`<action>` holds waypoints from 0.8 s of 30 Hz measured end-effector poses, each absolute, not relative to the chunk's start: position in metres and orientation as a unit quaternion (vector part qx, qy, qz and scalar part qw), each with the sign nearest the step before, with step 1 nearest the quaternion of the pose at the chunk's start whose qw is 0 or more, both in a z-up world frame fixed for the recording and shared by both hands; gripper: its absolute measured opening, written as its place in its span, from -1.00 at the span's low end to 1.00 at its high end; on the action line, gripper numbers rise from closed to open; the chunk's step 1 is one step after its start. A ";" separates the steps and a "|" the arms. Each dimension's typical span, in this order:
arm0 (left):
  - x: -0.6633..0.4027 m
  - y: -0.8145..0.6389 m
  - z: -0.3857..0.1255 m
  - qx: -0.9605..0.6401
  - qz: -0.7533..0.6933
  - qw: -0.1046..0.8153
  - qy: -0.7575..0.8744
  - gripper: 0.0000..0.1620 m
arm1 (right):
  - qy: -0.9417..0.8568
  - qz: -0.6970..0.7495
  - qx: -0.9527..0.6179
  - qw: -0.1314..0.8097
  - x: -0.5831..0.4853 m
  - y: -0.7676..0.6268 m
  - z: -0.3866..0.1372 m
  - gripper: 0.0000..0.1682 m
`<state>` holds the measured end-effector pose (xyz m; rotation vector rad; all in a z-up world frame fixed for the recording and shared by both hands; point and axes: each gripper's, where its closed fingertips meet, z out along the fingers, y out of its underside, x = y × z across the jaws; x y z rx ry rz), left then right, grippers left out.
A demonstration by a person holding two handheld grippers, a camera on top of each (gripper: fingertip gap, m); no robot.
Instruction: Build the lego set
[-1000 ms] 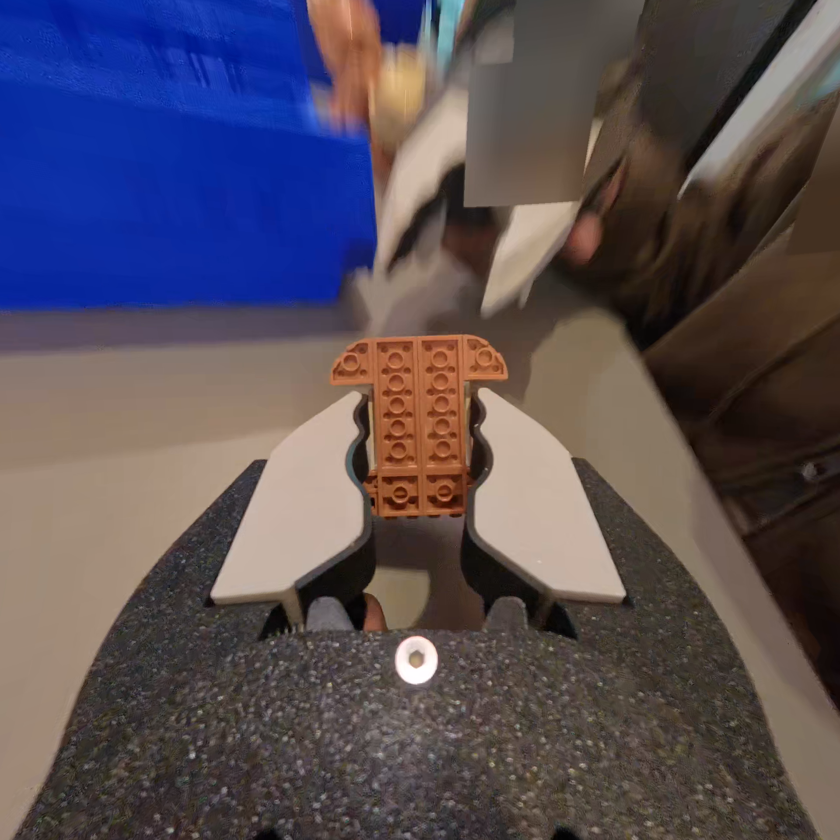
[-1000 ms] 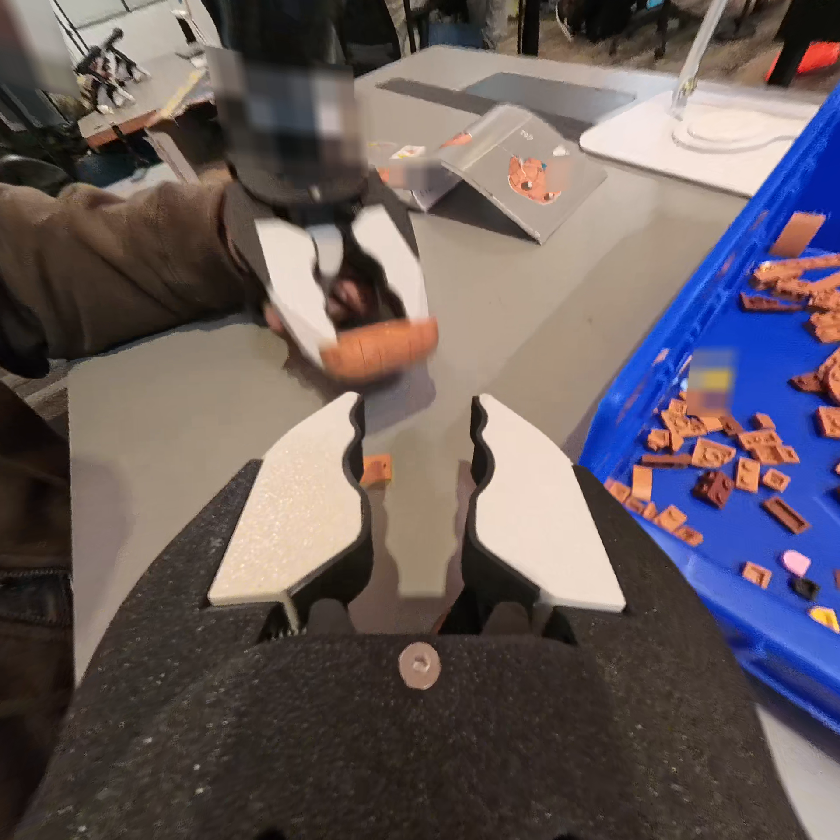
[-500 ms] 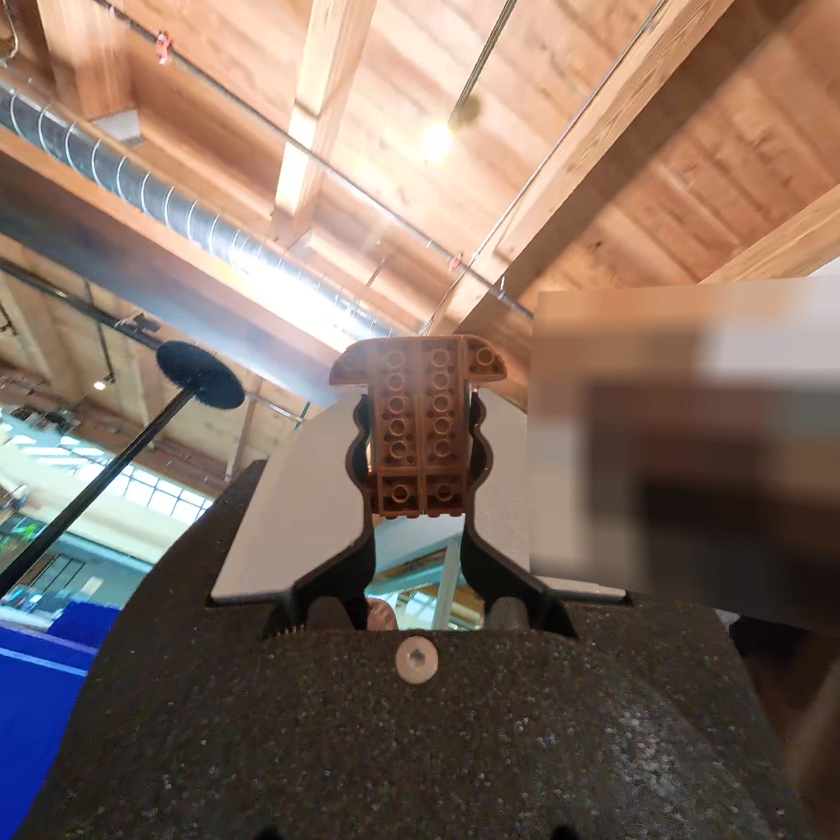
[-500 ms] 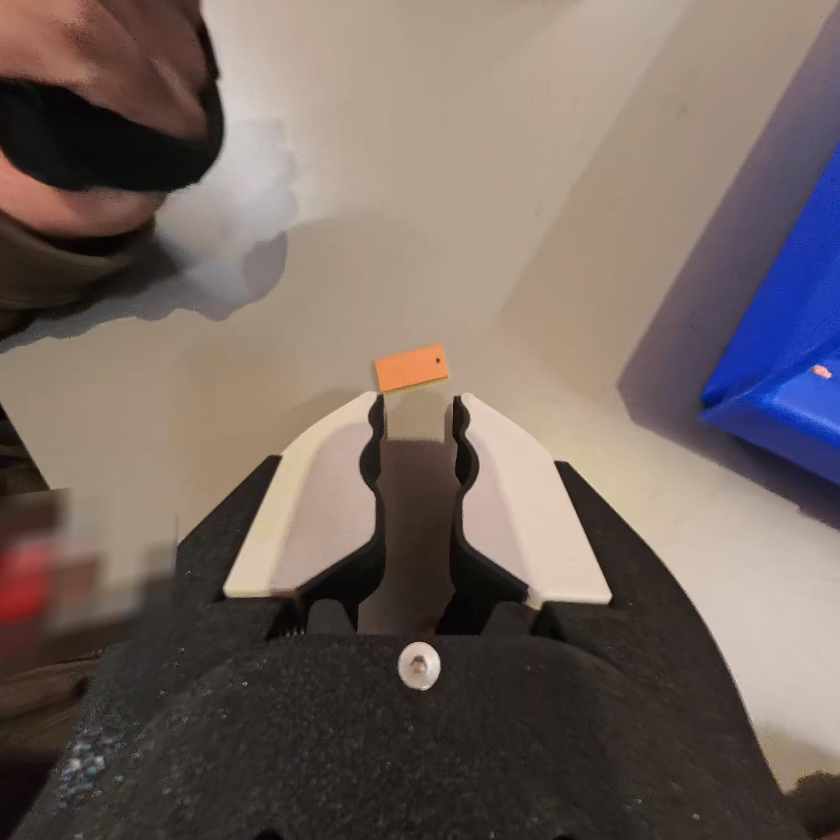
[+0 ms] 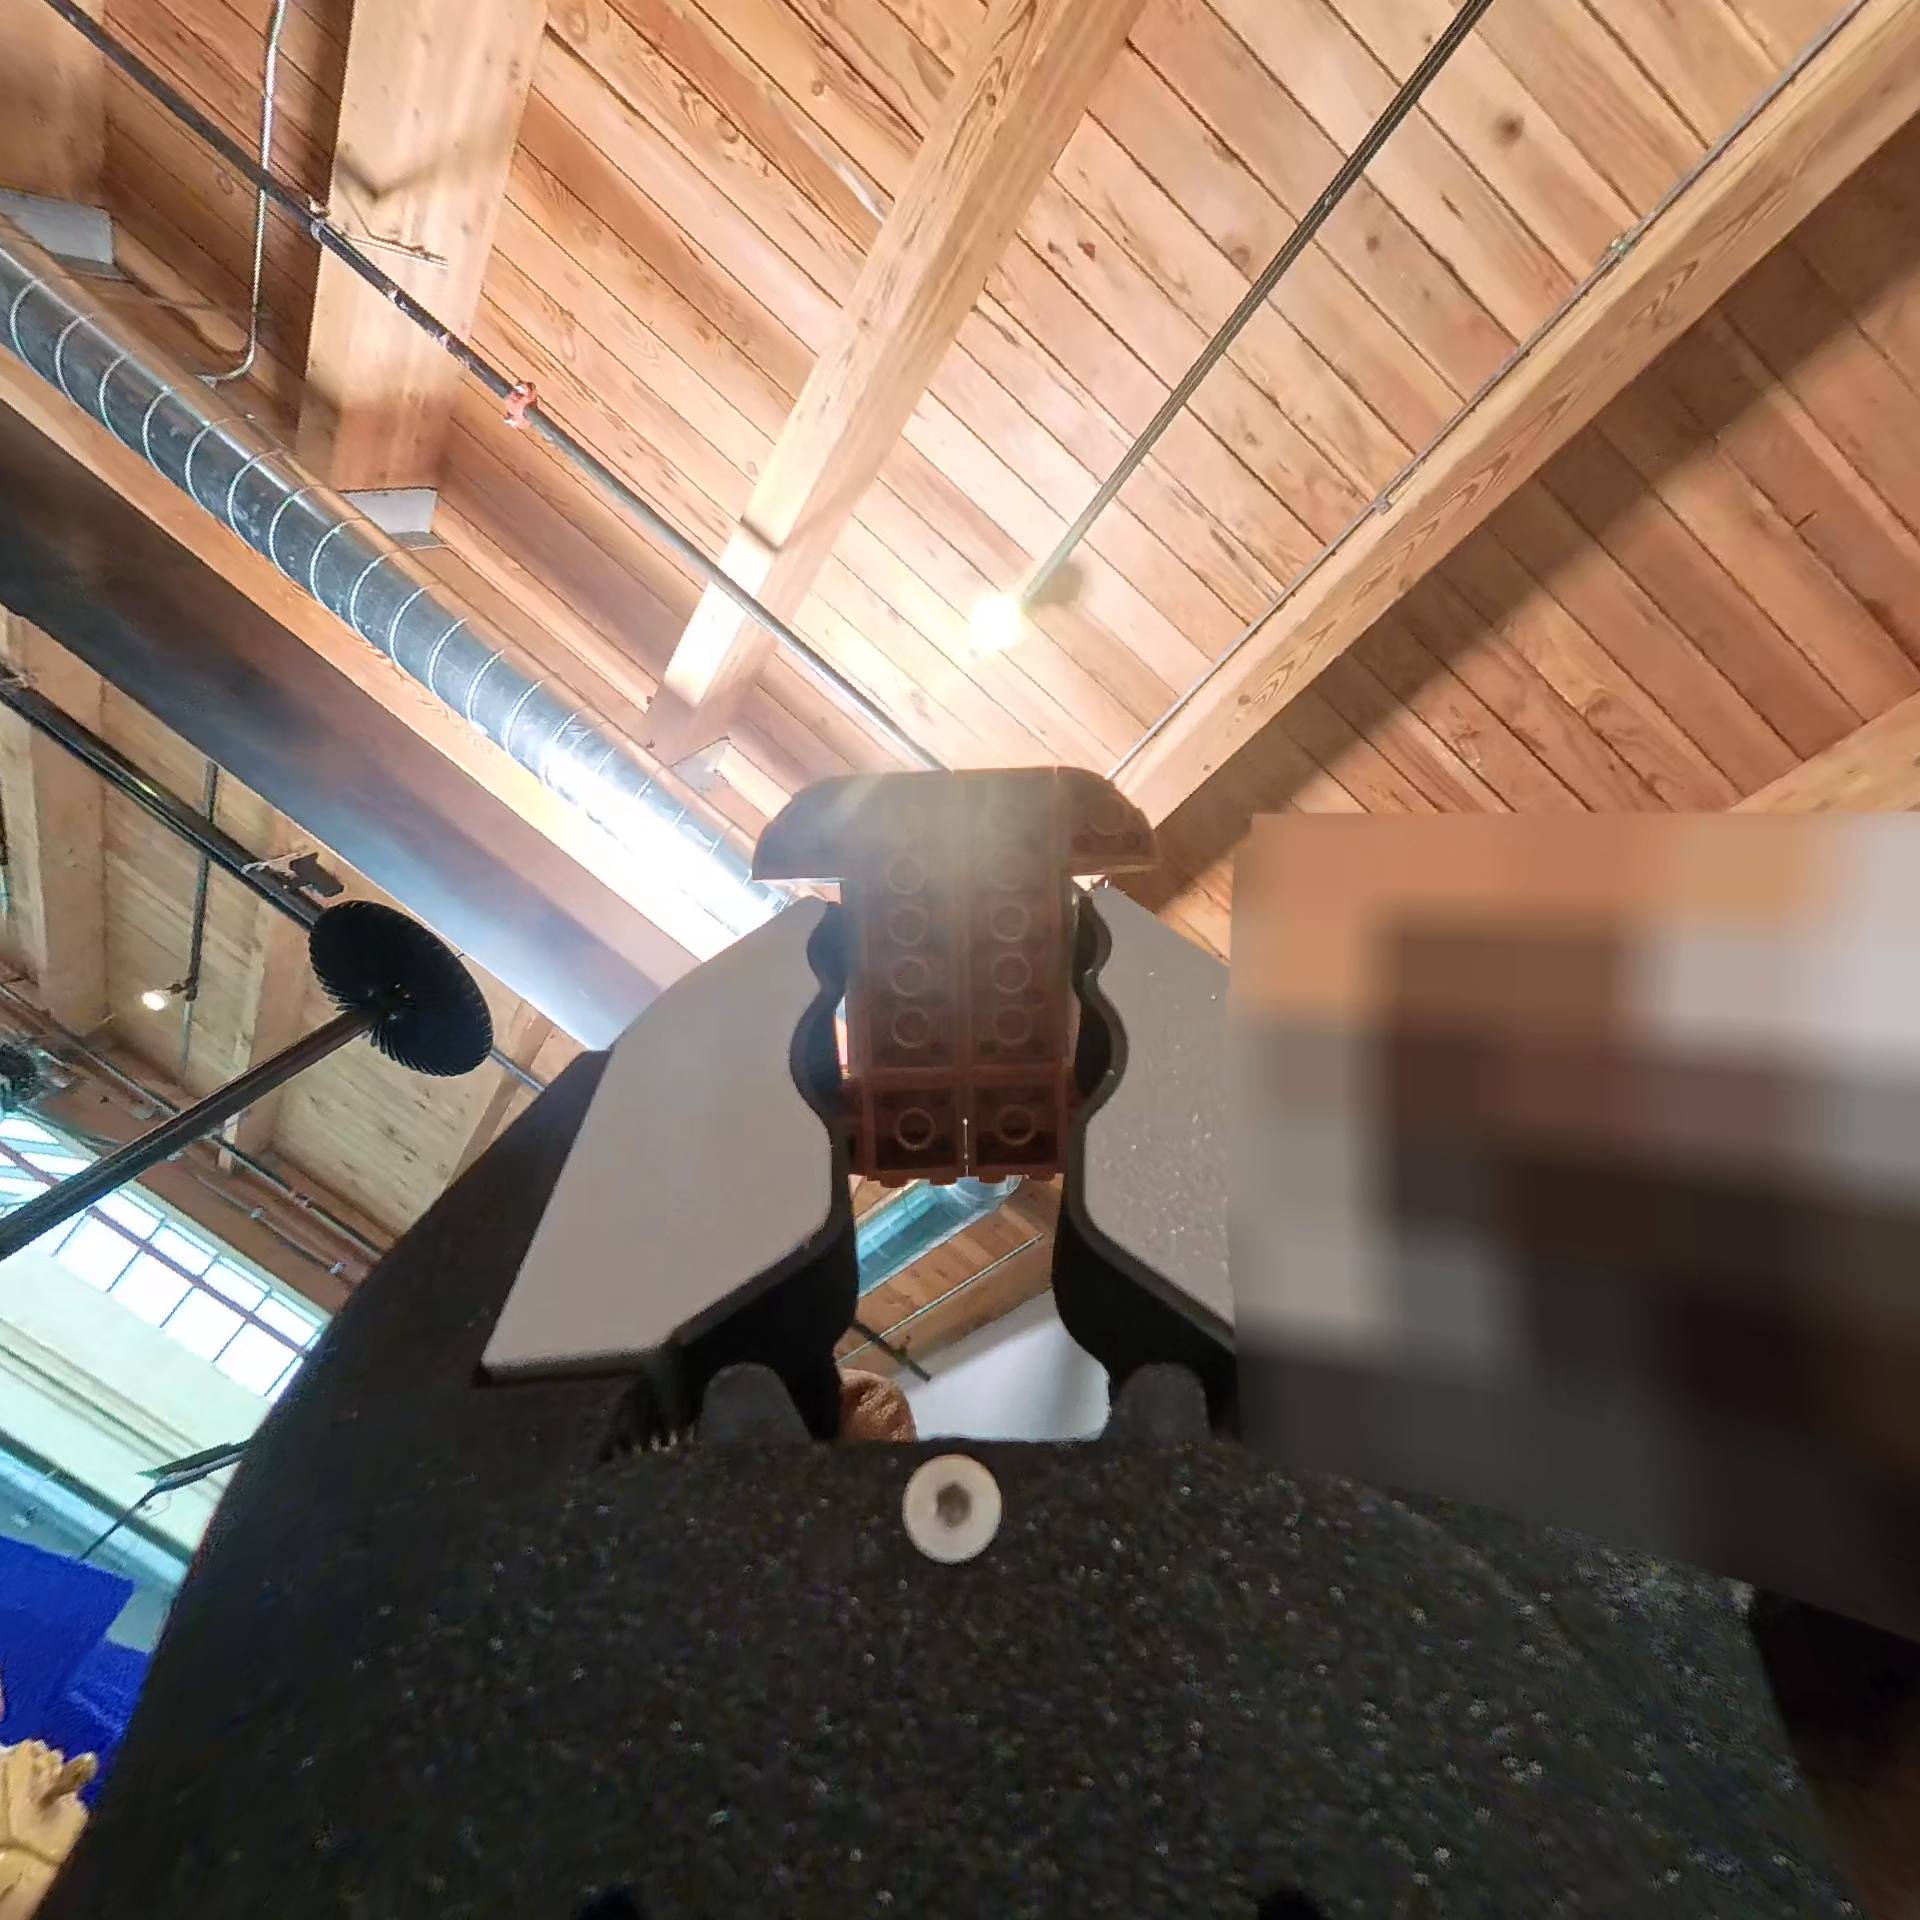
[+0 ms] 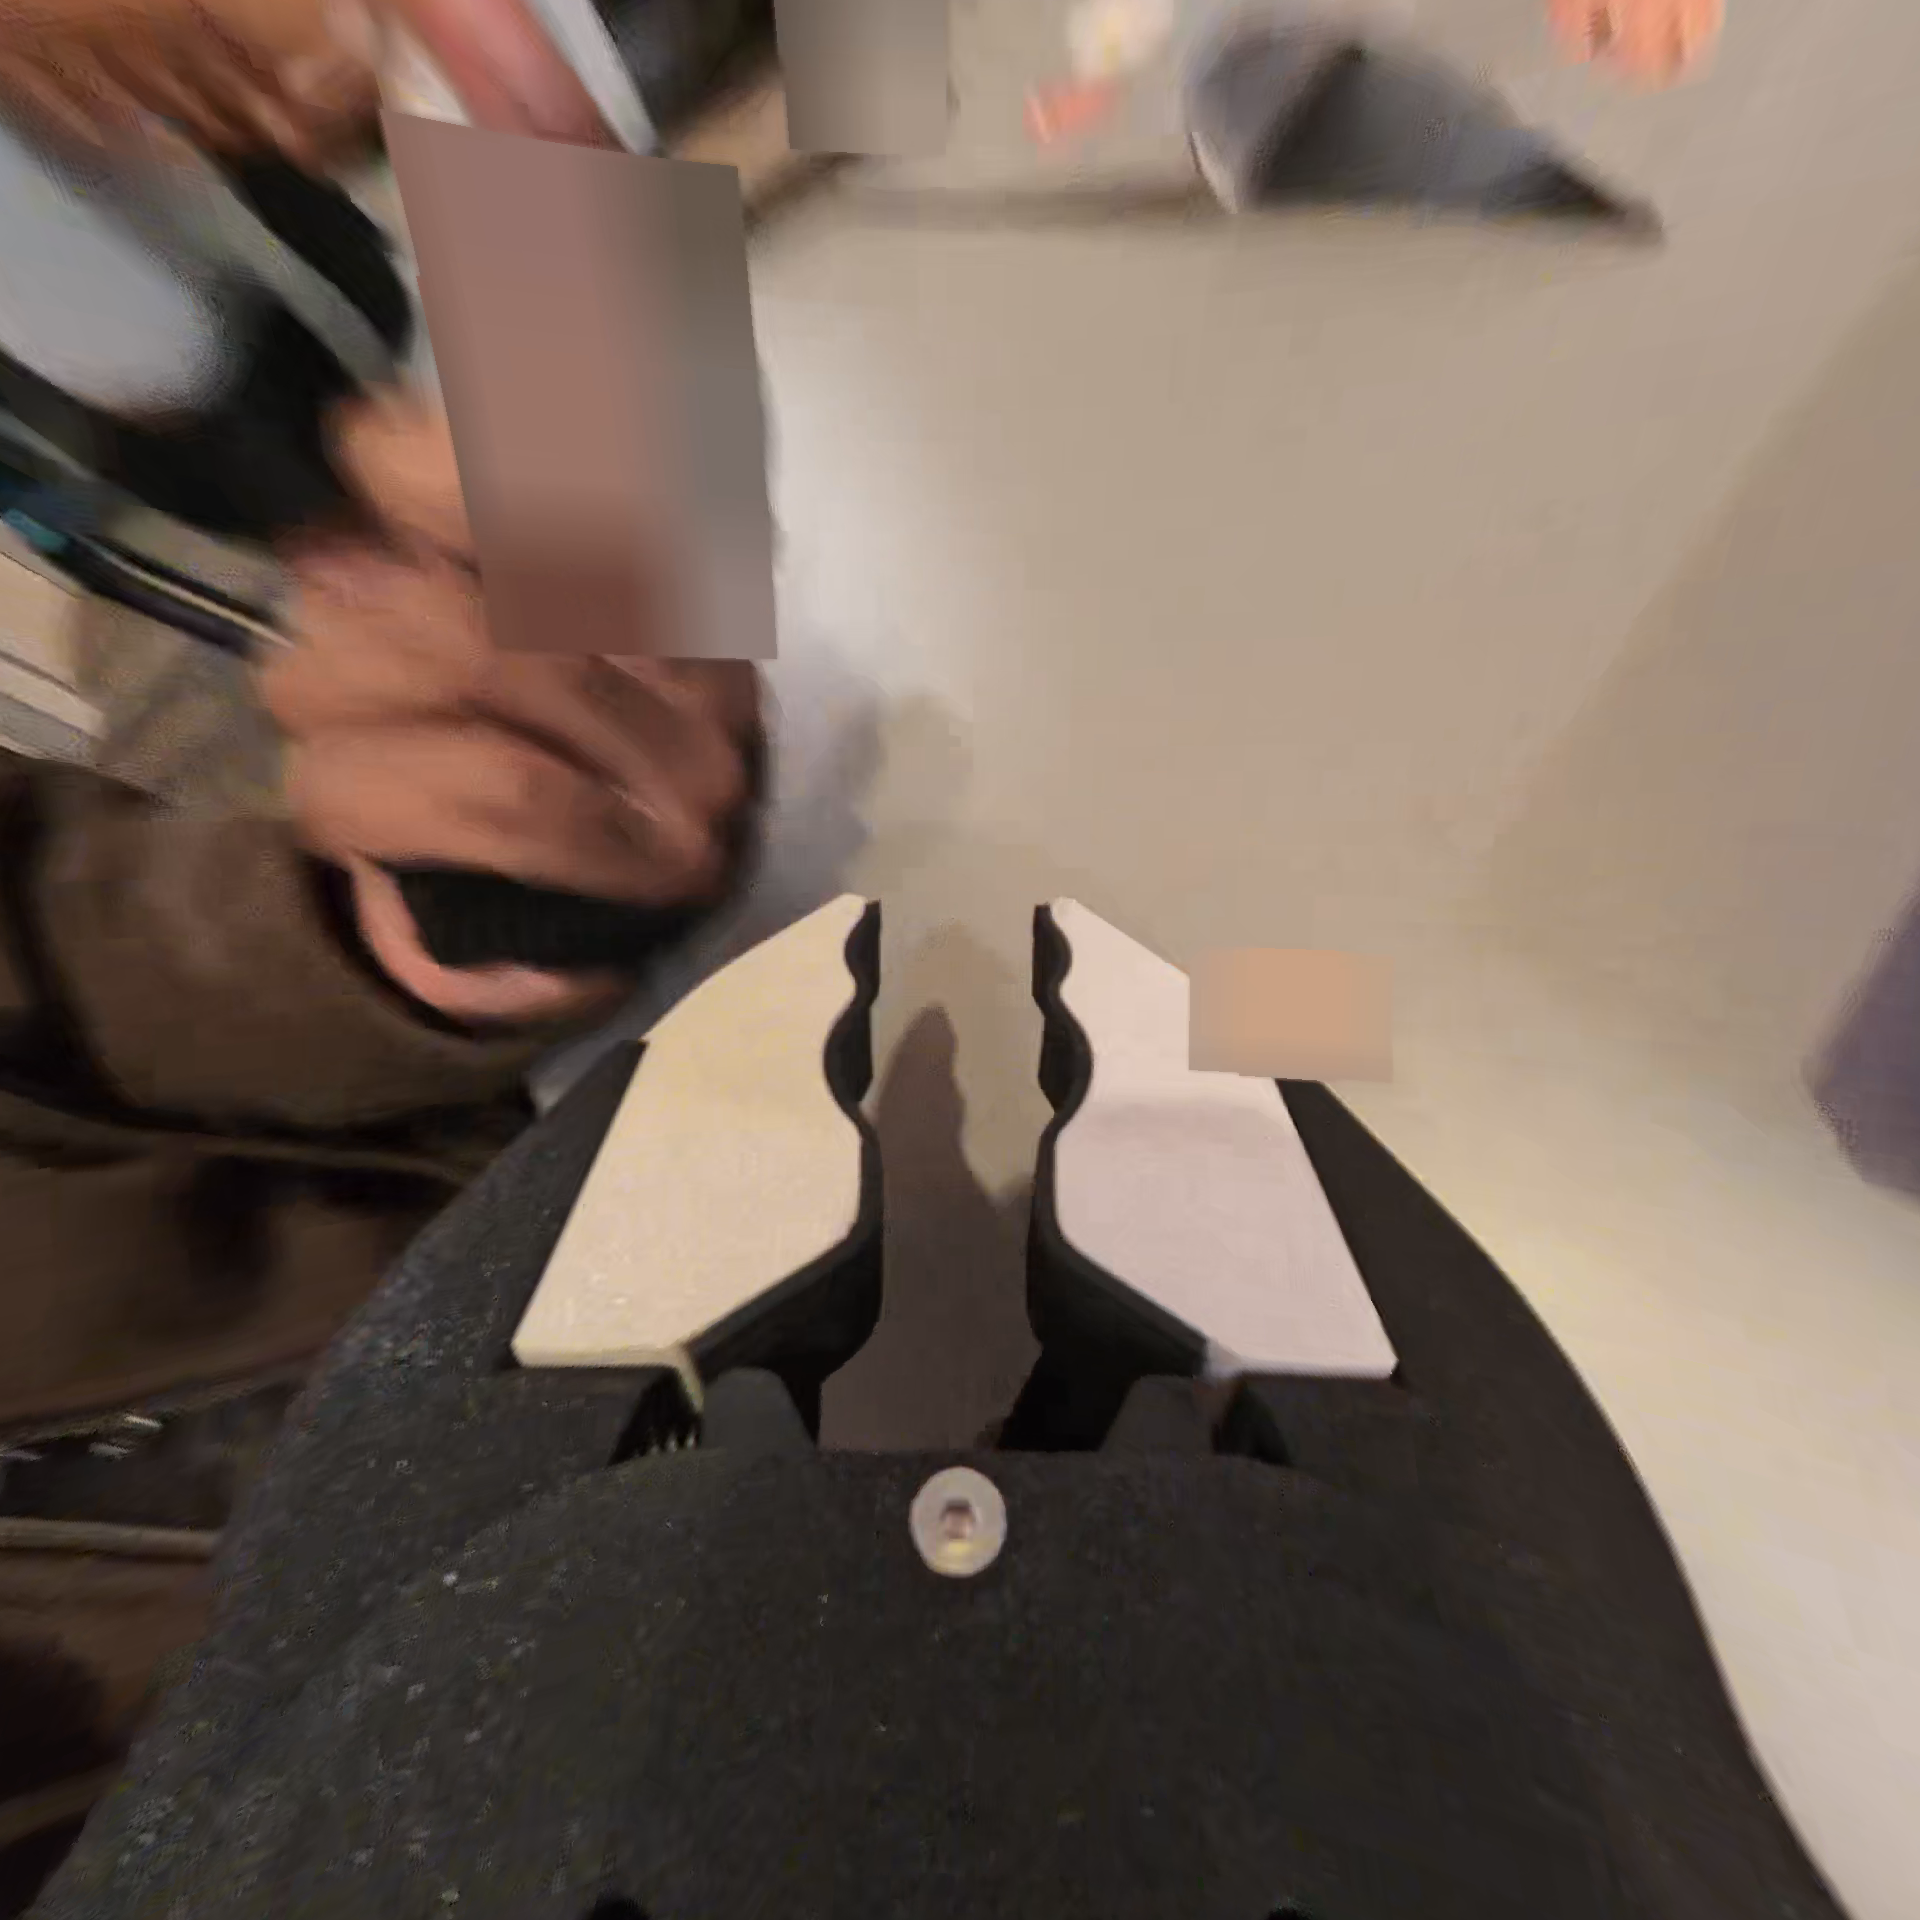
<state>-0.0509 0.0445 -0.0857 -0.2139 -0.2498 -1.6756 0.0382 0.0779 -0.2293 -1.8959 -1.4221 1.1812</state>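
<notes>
Tool pinching brown plate assembly, pointed at ceiling

Left tool [image 5: 958, 925] clamps a brown lego plate assembly [image 5: 956, 977] between its 2 fingers, underside tubes facing the camera, its wider rounded end sticking out past the fingertips. Behind the assembly lie a wooden plank ceiling [image 5: 1299, 343] and a silver duct [image 5: 343, 582]; a blue bin corner [image 5: 62, 1621] shows far below-left, contents unseen. Right tool [image 6: 956, 914] is spread and empty above the grey worktop [image 6: 1195, 540], a blurred hand [image 6: 499, 748] left of it.
</notes>
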 end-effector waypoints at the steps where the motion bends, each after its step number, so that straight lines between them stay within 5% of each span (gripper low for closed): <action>1: -0.049 0.043 -0.085 -0.099 -0.736 0.661 -0.106 -0.48 | -0.507 0.471 -0.675 0.256 0.029 0.070 -0.209 -0.64; 9: -0.033 0.042 -0.087 -0.158 -0.696 0.696 -0.080 -0.48 | -0.510 0.502 -0.605 0.349 -0.016 0.035 -0.131 -0.45; 24: -0.036 0.051 -0.096 -0.176 -0.685 0.698 -0.115 -0.48 | -0.611 0.289 -0.480 0.560 -0.021 0.049 -0.129 -0.33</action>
